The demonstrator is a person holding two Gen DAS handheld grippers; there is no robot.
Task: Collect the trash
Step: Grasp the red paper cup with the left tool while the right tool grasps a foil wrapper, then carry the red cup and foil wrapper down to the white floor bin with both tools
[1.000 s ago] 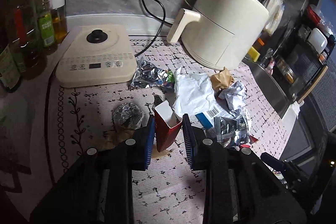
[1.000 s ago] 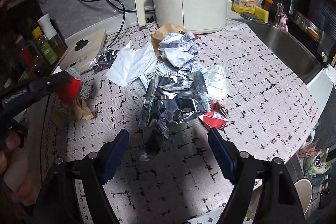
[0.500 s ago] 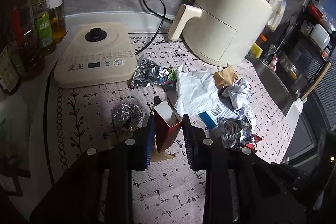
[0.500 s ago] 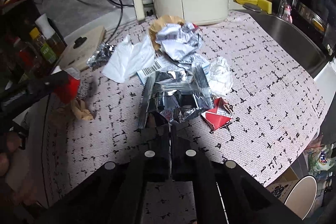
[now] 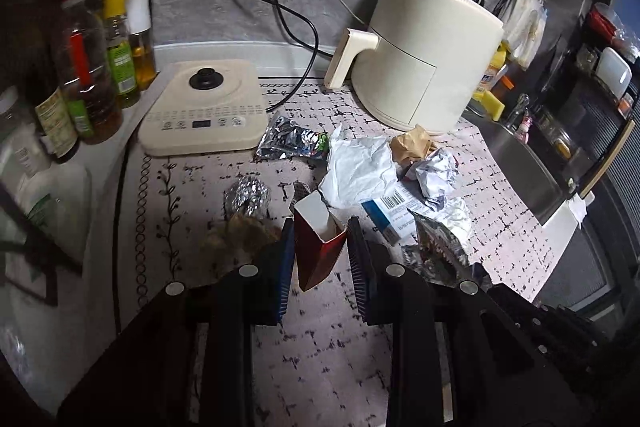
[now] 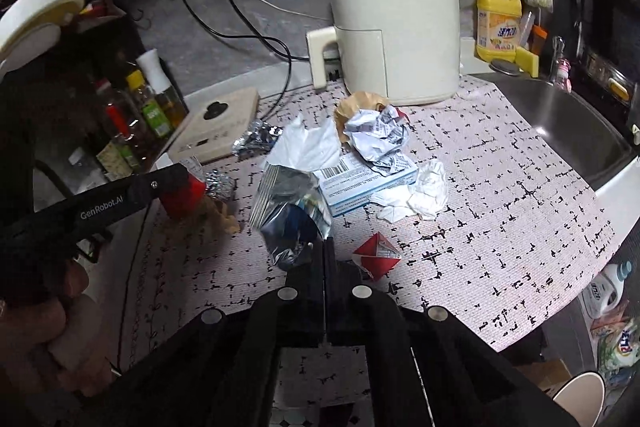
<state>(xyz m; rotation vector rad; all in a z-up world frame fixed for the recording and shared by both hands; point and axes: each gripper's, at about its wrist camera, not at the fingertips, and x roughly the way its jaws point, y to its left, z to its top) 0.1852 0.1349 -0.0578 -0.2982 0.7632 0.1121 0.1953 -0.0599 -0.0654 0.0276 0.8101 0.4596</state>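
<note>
Pinching foil snack bag (image 6: 286,211) in right gripper (image 6: 324,247); red carton (image 5: 318,247) clamped in left gripper (image 5: 320,255); best lifted slowly, grip firm.

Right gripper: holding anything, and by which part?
Yes. The right gripper is shut on the foil snack bag, pinching its lower edge nearest the camera.

My left tongs (image 5: 320,251) are matte black with ribbed blue pads (image 5: 285,267) and round silver screws on the arms. My right tongs (image 6: 324,259) are black too, same silver screws. White "GenRobot.AI" lettering and bare skin of my hand (image 6: 48,331) show at lower left.
</note>
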